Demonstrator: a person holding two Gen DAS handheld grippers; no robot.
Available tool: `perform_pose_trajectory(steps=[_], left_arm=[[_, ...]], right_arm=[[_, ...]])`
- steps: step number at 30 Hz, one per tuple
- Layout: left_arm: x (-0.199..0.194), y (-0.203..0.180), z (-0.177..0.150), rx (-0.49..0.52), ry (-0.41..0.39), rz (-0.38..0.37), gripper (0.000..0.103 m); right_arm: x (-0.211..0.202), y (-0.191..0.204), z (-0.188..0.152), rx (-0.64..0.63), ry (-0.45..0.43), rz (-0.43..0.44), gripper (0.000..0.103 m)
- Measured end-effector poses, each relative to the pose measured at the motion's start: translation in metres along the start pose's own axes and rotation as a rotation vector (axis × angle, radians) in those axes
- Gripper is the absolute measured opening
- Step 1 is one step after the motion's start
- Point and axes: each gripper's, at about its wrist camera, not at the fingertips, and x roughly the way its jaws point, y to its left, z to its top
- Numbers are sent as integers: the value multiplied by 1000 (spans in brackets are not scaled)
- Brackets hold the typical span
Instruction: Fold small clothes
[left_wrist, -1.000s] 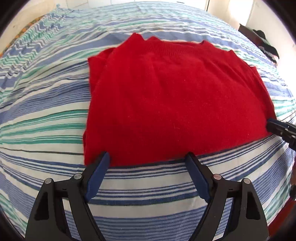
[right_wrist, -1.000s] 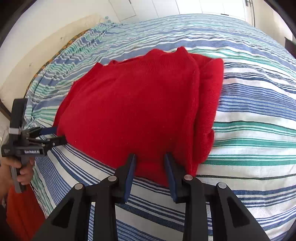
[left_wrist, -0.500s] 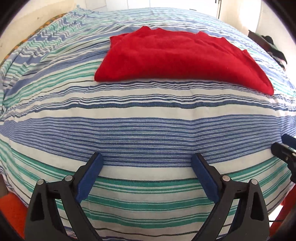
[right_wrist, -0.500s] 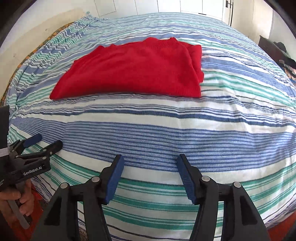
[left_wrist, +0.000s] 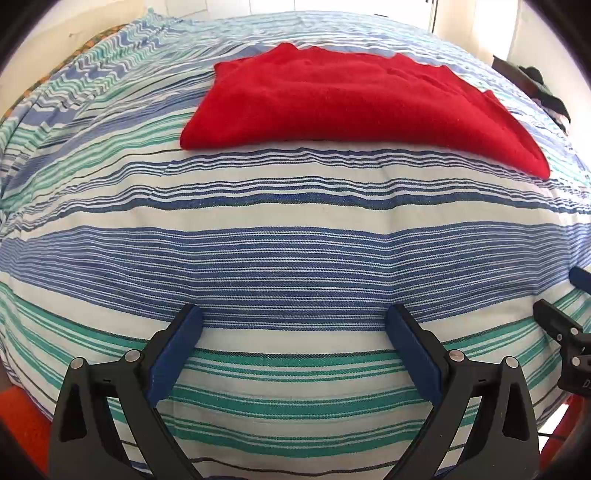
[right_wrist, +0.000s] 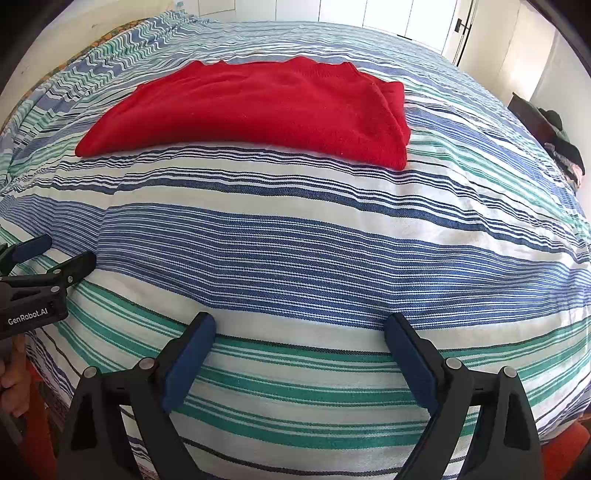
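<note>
Bed (left_wrist: 295, 258) covered by a striped spread in blue, green and white, smooth across the near half. Dark heap of clothes (right_wrist: 565, 147) at the far right, off the bed edge, details too small to tell. White panelled wall or doors (right_wrist: 388, 14) behind; orange surface (left_wrist: 26, 424) below the near bed edge

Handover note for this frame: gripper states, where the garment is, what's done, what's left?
Left hand-held gripper: open, nothing between its jaws, over bare bedspread.
Right hand-held gripper: jaws have just been opening, now wide, empty.
Red sweater: lies folded flat on the striped bedspread, beyond both grippers, touched by neither.
Done: this fold looks complete and released.
Left: perhaps one more fold or tidying; no other garment to fold is visible.
</note>
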Motion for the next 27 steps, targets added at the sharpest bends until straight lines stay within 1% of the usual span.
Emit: perform_pose_trajectory(steps=[5,15,27], left_arm=[[0,0,-3,7,-7,6,100],[0,-1,-3,9,-8,9,100],[0,-1,-3,9,-8,10,102]], right_arm=[[3,-3,-2,4,0,6,98],[4,0,-5,-3,-9,-8,102],[6,-1,-5,-7,-16,-13,102]])
